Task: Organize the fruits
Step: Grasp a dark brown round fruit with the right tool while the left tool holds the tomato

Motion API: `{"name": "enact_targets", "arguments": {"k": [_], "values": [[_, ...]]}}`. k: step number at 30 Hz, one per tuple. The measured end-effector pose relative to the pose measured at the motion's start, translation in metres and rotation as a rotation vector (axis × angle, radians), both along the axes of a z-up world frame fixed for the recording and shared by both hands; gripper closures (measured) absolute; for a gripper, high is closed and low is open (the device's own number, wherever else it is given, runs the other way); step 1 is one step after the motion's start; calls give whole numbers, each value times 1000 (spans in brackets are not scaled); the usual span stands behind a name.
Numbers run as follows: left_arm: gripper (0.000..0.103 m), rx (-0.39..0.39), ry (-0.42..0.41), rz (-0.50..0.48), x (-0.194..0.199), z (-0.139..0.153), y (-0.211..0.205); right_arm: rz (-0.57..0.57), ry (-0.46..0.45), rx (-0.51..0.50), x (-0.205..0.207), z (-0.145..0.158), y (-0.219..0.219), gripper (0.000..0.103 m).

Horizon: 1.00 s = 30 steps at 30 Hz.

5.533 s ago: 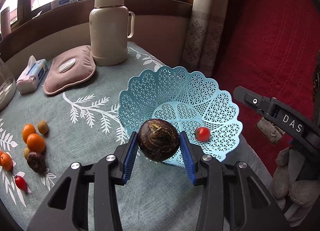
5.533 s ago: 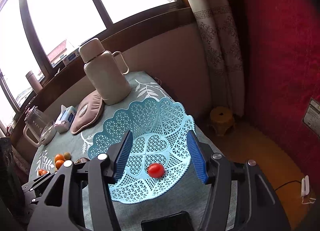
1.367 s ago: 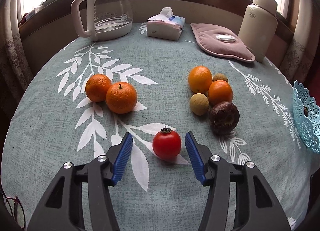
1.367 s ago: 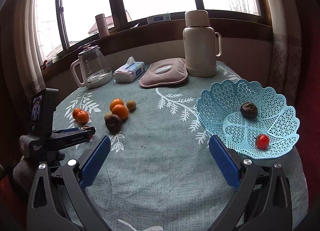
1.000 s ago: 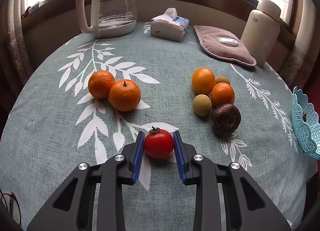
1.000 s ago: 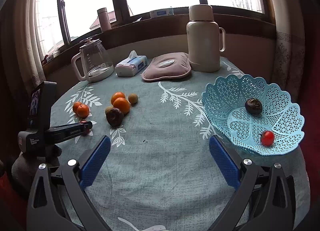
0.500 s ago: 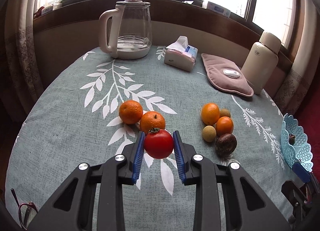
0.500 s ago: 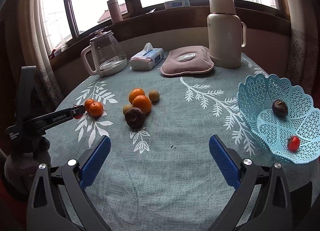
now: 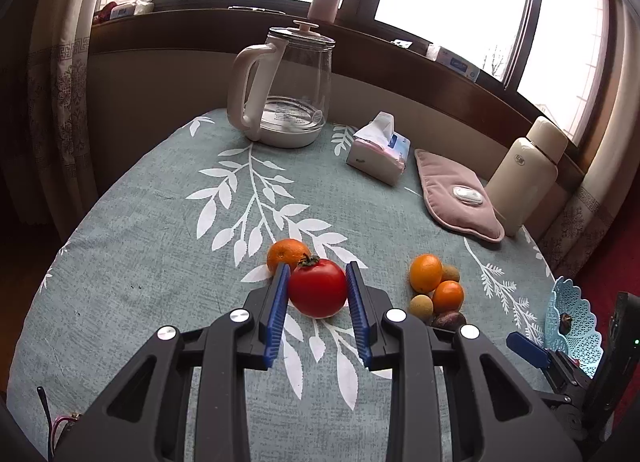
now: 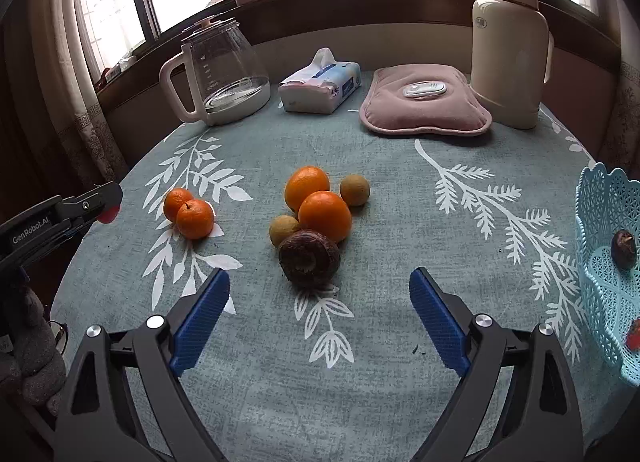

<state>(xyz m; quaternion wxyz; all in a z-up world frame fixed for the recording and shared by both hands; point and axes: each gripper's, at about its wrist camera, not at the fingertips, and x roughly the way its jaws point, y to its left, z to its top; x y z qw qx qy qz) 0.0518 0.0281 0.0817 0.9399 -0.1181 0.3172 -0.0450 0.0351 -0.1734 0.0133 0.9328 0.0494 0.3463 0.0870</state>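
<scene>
My left gripper [image 9: 317, 282] is shut on a red tomato [image 9: 318, 296] and holds it above the tablecloth, in front of a mandarin [image 9: 286, 254]. In the right wrist view that gripper [image 10: 106, 202] hangs at the left table edge. The jaws of my right gripper [image 10: 319, 276] are closing; they stand wide on either side of a dark brown fruit [image 10: 309, 256], and the pads do not touch it. Behind that fruit lie two oranges [image 10: 325, 215] and two small yellowish fruits [image 10: 354, 190]. Two mandarins [image 10: 195, 218] sit to the left. The blue basket [image 10: 600, 222] at the right holds a dark fruit [image 10: 624, 248] and a small tomato [image 10: 633, 334].
Along the back of the round table stand a glass kettle [image 10: 224, 78], a tissue pack [image 10: 320, 88], a pink heating pad [image 10: 424, 102] and a cream thermos [image 10: 510, 46]. Curtains and a window sill close in the far side. The table edge drops off at the left.
My left gripper closed on the tomato and lifted it off the cloth. My right gripper swung left from the basket to the fruit pile, and its jaws have narrowed.
</scene>
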Motion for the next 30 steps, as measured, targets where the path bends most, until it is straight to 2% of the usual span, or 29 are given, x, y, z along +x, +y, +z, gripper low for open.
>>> {"name": "enact_targets", "arguments": {"k": [3, 13, 17, 30], "values": [[74, -5, -1, 12, 2, -3, 1, -5, 32, -1, 12, -8, 5, 28], [74, -19, 8, 31, 10, -16, 3, -9, 63, -78, 32, -19, 24, 44], [74, -26, 16, 25, 13, -22, 2, -19, 82, -98, 37, -25, 25, 58], [74, -35, 33, 1, 17, -29, -2, -37, 46, -67, 14, -11, 13, 58]]}}
